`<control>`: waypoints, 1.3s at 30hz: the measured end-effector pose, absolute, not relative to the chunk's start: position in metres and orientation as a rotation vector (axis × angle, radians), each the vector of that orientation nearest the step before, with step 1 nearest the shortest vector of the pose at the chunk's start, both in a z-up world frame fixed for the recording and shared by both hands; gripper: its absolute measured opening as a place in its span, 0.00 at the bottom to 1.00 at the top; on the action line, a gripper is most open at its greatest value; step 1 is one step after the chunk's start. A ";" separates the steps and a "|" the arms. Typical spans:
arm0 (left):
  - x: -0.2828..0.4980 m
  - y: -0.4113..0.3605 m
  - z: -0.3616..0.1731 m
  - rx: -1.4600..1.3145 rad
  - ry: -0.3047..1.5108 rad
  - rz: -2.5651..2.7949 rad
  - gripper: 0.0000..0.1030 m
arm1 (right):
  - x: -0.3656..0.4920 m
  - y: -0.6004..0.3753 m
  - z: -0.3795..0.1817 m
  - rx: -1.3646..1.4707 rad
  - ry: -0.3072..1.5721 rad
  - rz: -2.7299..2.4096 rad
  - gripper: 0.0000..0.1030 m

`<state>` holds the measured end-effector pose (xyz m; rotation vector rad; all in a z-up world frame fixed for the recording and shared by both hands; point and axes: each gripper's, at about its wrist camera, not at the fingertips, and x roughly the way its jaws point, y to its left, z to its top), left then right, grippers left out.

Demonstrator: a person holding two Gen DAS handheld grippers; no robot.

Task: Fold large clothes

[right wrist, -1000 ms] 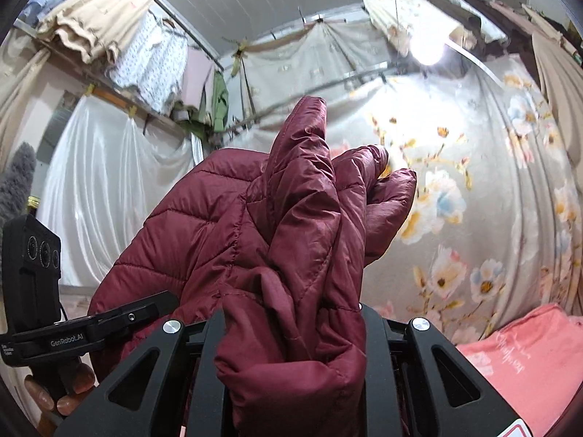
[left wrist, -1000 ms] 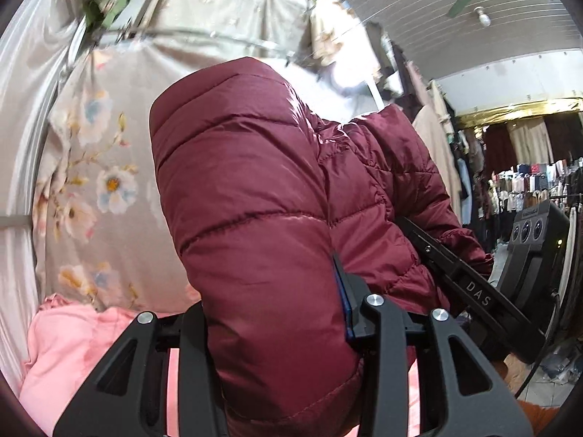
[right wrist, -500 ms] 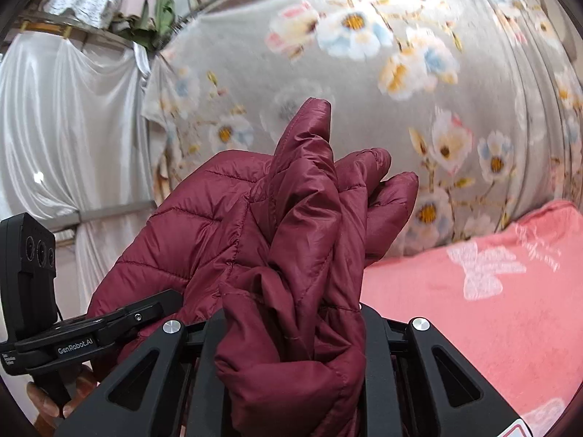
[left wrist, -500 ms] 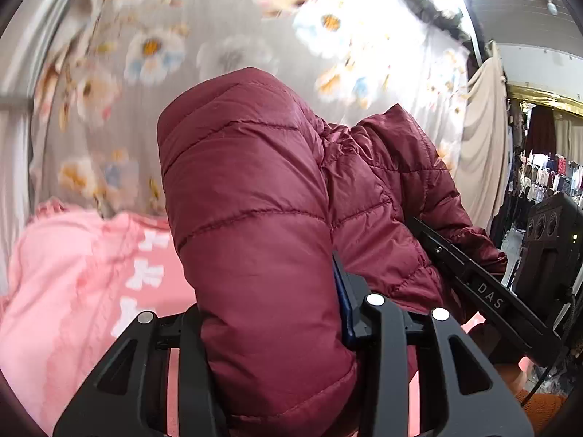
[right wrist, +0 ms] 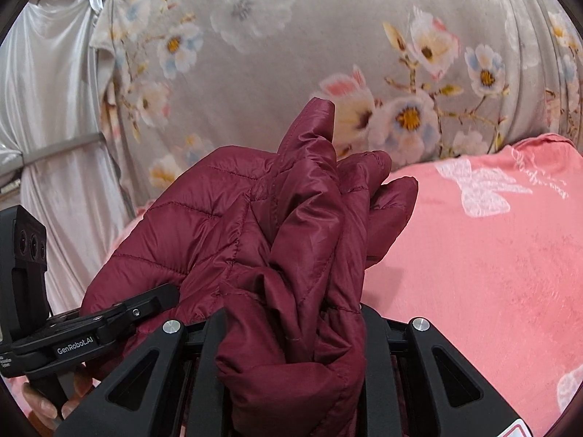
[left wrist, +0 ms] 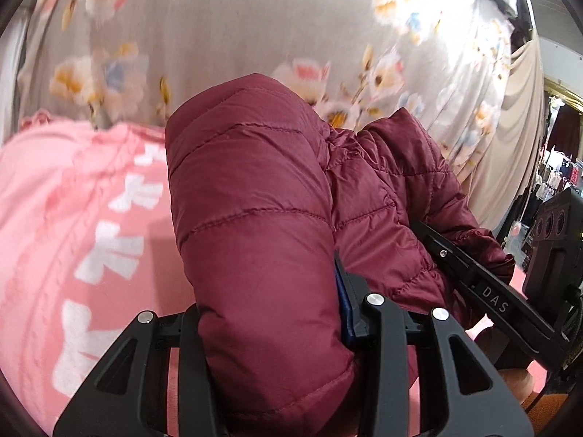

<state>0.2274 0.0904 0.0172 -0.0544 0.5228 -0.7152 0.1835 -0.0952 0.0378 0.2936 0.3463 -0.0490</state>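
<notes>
Two grippers: I am seeing both clamped on one maroon puffer jacket (left wrist: 255, 225), each biting a different part of it.
Left gripper (left wrist: 277, 331): I am gripping a thick, rounded quilted fold; its jaws are standing fairly wide around that bulk, pads pressing the fabric.
Right gripper (right wrist: 291, 342): I am pinching a bunched, crumpled wad of the jacket (right wrist: 277, 240); its jaws are sitting narrower, squeezed on the folds.
Jacket: it is hanging between the grippers, over the pink blanket (right wrist: 473, 255), and rising in front of both cameras.
Pink blanket: it is lying under and beyond the jacket, white bow prints showing.
Floral curtain (right wrist: 291, 54): it is hanging behind the jacket, past the blanket's far edge.
Person's hand (right wrist: 47, 400): it is holding the left gripper's handle, left of the jacket.
</notes>
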 end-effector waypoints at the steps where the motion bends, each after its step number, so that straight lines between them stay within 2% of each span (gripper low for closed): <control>1: 0.230 0.089 0.012 -0.052 0.533 -0.714 0.36 | 0.186 -0.096 0.033 0.294 0.358 -0.051 0.17; 8: 0.252 0.083 -0.031 -0.039 0.621 -0.705 0.36 | 0.200 -0.103 -0.003 0.312 0.463 -0.066 0.19; 10: 0.253 0.085 -0.038 -0.038 0.618 -0.702 0.37 | 0.203 -0.109 -0.007 0.338 0.498 -0.058 0.22; 12: 0.254 0.087 -0.041 -0.043 0.623 -0.699 0.39 | 0.207 -0.111 -0.012 0.345 0.539 -0.067 0.31; 14: 0.255 0.088 -0.044 -0.037 0.630 -0.688 0.43 | 0.207 -0.116 -0.014 0.368 0.564 -0.064 0.36; 16: 0.256 0.090 -0.048 -0.046 0.654 -0.657 0.53 | 0.201 -0.118 -0.014 0.377 0.577 -0.061 0.40; 18: 0.256 0.094 -0.048 -0.071 0.679 -0.633 0.60 | 0.187 -0.120 -0.010 0.375 0.585 -0.055 0.53; 21: 0.246 0.105 -0.043 -0.094 0.707 -0.538 0.68 | 0.159 -0.126 -0.001 0.366 0.553 -0.047 0.66; 24: 0.227 0.120 -0.026 -0.101 0.682 -0.422 0.81 | 0.127 -0.135 0.014 0.369 0.502 -0.068 0.69; 25: 0.220 0.123 -0.020 -0.099 0.668 -0.401 0.81 | 0.118 -0.136 0.021 0.372 0.485 -0.074 0.67; 26: 0.212 0.125 -0.011 -0.090 0.658 -0.365 0.81 | 0.112 -0.135 0.028 0.375 0.471 -0.064 0.54; 27: 0.207 0.126 -0.004 -0.079 0.652 -0.335 0.81 | 0.110 -0.131 0.036 0.364 0.467 -0.061 0.33; 30: 0.192 0.117 0.026 -0.034 0.634 -0.228 0.81 | 0.116 -0.106 0.058 0.256 0.466 -0.067 0.06; 35: 0.196 0.094 0.046 -0.048 0.672 -0.211 0.81 | 0.150 -0.078 0.057 0.123 0.518 -0.103 0.01; 39: 0.212 0.075 0.032 -0.002 0.721 -0.150 0.79 | 0.171 -0.075 0.033 0.067 0.585 -0.154 0.00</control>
